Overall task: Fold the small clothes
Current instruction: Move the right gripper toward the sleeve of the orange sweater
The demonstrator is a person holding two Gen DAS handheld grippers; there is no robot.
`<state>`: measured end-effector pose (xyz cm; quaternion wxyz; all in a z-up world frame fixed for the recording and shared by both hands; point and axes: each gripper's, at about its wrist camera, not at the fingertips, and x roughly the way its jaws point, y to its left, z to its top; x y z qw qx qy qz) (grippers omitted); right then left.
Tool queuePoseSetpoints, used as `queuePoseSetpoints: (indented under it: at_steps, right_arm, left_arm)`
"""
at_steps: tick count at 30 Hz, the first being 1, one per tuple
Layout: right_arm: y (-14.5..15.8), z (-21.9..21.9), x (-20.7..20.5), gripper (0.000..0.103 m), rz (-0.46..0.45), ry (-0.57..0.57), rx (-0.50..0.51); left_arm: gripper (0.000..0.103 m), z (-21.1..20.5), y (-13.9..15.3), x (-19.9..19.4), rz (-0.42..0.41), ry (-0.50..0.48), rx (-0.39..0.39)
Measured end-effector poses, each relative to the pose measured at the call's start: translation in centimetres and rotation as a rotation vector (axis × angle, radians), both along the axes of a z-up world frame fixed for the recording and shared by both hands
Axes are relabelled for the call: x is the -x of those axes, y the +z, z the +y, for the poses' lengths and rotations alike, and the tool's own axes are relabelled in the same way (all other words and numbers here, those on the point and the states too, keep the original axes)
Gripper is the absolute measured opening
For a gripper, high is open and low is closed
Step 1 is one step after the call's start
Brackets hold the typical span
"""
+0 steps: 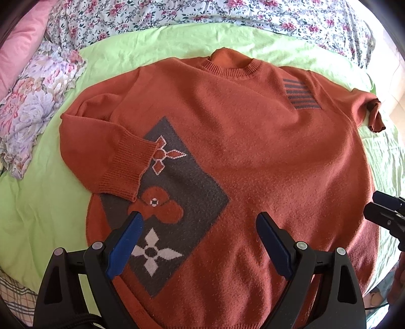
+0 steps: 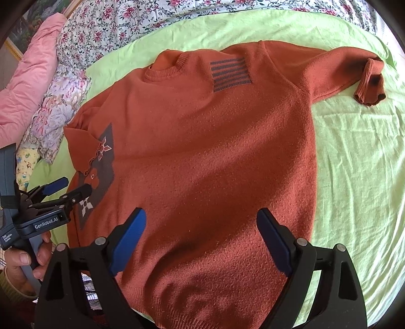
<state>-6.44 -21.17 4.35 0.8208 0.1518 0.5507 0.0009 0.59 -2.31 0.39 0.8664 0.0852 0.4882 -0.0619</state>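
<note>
A rust-orange knit sweater (image 1: pixel 240 141) (image 2: pixel 207 151) lies face up on a lime-green sheet (image 1: pixel 43 202) (image 2: pixel 354 164), collar away from me. Its left sleeve (image 1: pixel 106 151) is folded inward, with the ribbed cuff (image 1: pixel 126 169) resting on the grey flower panel (image 1: pixel 177 192). The right sleeve (image 2: pixel 329 68) stretches out to the side, its cuff (image 2: pixel 369 86) bent over. My left gripper (image 1: pixel 200 220) hovers open above the lower front near the panel. My right gripper (image 2: pixel 201 215) hovers open over the lower right part of the body. Neither holds anything.
Floral bedding (image 1: pixel 177 17) runs along the far side. A pink quilt (image 2: pixel 27 76) and a floral pillow (image 1: pixel 33 106) lie at the left. In the right wrist view a hand (image 2: pixel 22 263) holds the left gripper's handle at the lower left.
</note>
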Motion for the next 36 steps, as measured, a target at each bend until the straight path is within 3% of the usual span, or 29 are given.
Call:
queuePoseSetpoints:
  at_steps: [11, 20, 27, 30, 36]
  right_arm:
    - [0.4, -3.7, -0.1, 0.084, -0.011, -0.081, 0.001]
    - [2.5, -12.5, -0.6, 0.066, -0.056, -0.262, 0.076]
    - [3.5, -19.1, -2.5, 0.064, -0.094, -0.406, 0.127]
    - [3.4, -21.6, -2.8, 0.063, -0.103, -0.481, 0.118]
    - [1.9, -26.0, -4.0, 0.047, -0.108, -0.589, 0.083]
  left_arm:
    - [0.091, -1.0, -0.1, -1.5, 0.021, -0.032, 0.027]
    - [0.091, -2.3, 0.4, -4.4, 0.025, -0.028, 0.073]
    - [0.091, -3.5, 1.6, -7.7, 0.012, -0.011, 0.109]
    - [0.091, -4.2, 1.8, -8.9, 0.007, -0.012, 0.109]
    - [0.091, -5.5, 1.0, -11.1, 0.032, -0.007, 0.092]
